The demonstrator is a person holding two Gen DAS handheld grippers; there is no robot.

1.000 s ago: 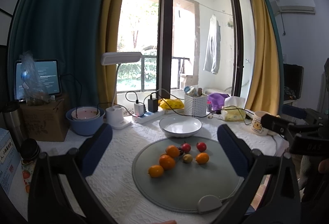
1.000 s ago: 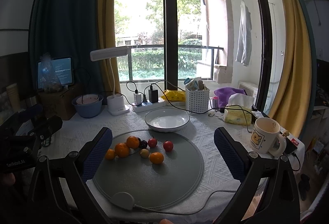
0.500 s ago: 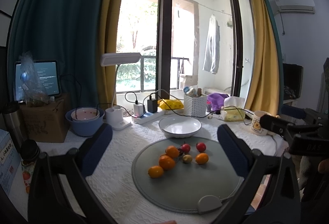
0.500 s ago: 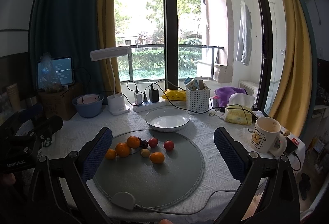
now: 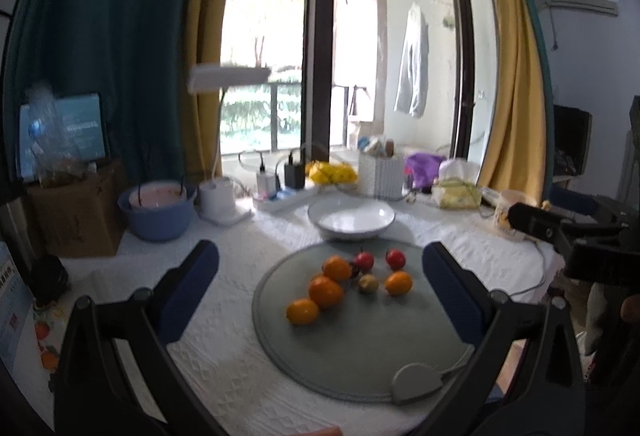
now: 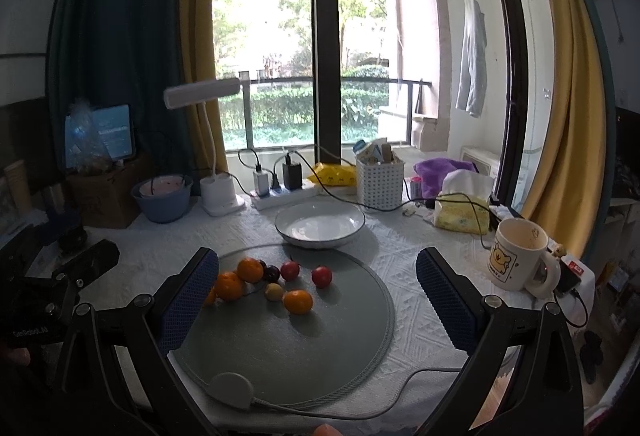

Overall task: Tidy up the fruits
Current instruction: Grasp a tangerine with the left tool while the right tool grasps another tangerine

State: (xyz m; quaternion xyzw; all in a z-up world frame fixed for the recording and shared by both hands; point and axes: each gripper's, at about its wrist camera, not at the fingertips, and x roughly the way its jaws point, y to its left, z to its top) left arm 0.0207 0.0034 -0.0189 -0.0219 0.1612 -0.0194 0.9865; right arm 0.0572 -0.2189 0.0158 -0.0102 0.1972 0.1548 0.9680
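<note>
Both jaws stand released on my feeds, gripping nothing: the left gripper (image 5: 320, 288) and the right gripper (image 6: 318, 290) hang above the near edge of the surface (image 6: 404, 276). I see the fruits (image 6: 276, 282) bunched on the far left part of the round grey mat (image 6: 304, 348), oranges beside small red ones. Just past the mat's far edge sits the white bowl (image 6: 320, 225). A bear mug (image 6: 516, 254) stands near the surface's right edge.

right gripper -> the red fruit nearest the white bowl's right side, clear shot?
Probably yes. The right gripper is open and empty, the red fruit sits apart from the other fruit on the grey mat, and nothing stands between them.
</note>
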